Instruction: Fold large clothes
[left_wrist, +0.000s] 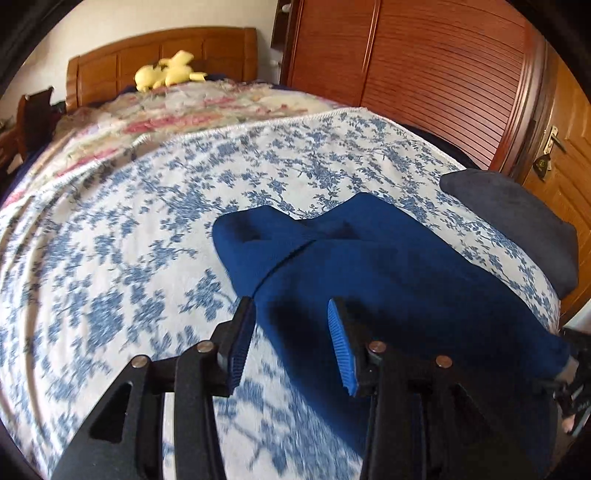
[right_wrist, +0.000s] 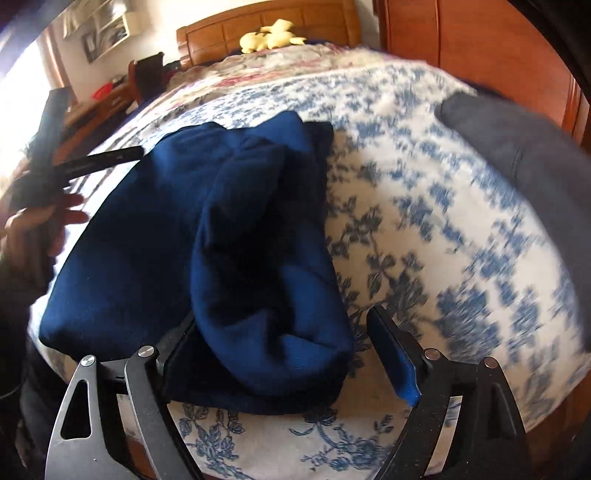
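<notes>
You're working w/ a blue garment (right_wrist: 155, 236) lying on the bed, on the blue-floral cover (left_wrist: 129, 240), already doubled into a thick bundle w/ a sleeve or flap lapped over its top. So you're looking to be partway thru the fold, not at the start.

Your right gripper (right_wrist: 280, 332) is standing wide open at the near end of the bundle. The rolled end is sitting between the jaws but the pads aren't pressing on it, so it's holding nothing.

Your left gripper (left_wrist: 291, 325) is hovering partly open over the other edge of the garment (left_wrist: 369, 266). One finger is off the cloth, over the cover; the other is above the blue fabric. Nothing's pinched there, tho the view's blurred, so I'm not fully sure a fold isn't brushing a pad. In the right wrist view that gripper (right_wrist: 122, 155) is showing at the garment's far left side w/ your hand (right_wrist: 33, 229) behind it.

A dark grey folded item (right_wrist: 524, 147) is lying well apart at the bed's right edge, prob. one already done.

Next move, I'd say: both grippers need a fresh bite on the bundle's edges, closing on all layers, before you're folding it over or shifting it toward the grey one.
</notes>
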